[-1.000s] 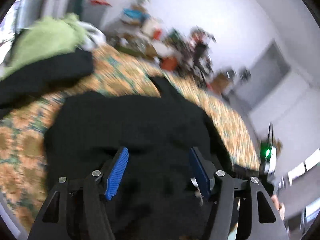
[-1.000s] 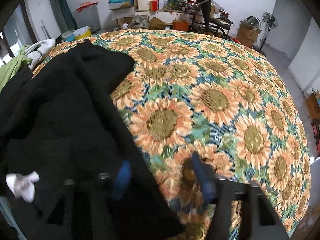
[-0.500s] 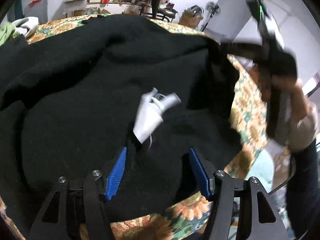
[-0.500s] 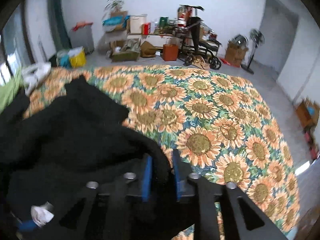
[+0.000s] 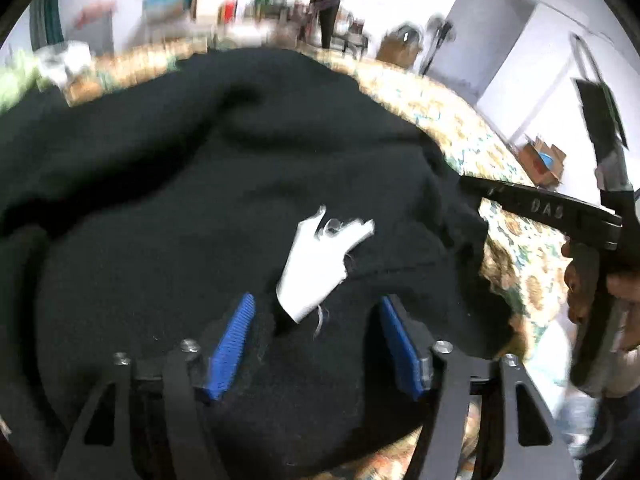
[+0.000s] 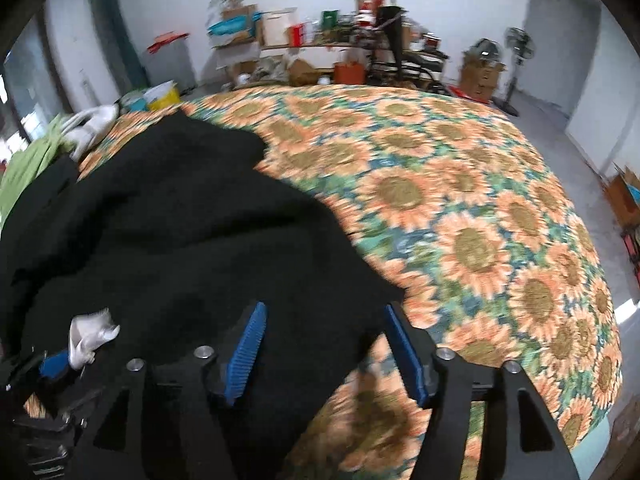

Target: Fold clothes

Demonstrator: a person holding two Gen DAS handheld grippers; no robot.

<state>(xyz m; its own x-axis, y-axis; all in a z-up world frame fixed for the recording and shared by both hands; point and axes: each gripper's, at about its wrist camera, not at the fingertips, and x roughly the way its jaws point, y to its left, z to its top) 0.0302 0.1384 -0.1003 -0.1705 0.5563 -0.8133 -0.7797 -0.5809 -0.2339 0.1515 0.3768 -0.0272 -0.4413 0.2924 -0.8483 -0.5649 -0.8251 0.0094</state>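
Observation:
A black garment [image 5: 200,200] lies rumpled on the sunflower bedspread [image 6: 460,200], with its white label [image 5: 324,264] turned up. My left gripper [image 5: 316,346] hovers low over the garment. Its blue pads stand on either side of the label's lower end and the black fabric there; the jaws are closing and the pads are not pressing. My right gripper [image 6: 324,346] is over the garment's right edge [image 6: 360,272]. Its jaws are opening, and the cloth lies below them, free of the pads. The label [image 6: 90,334] also shows in the right wrist view, at lower left.
A green garment [image 6: 28,168] and a white cloth [image 6: 90,124] lie at the bed's far left. Shelves with boxes and clutter [image 6: 304,40], a fan [image 6: 518,52] and cartons line the back wall. A hand [image 5: 592,280] holds the right gripper's handle.
The right gripper, shut on a fold of the black garment half a second ago, now has its pads wide apart. The left gripper swung over the garment to the white label.

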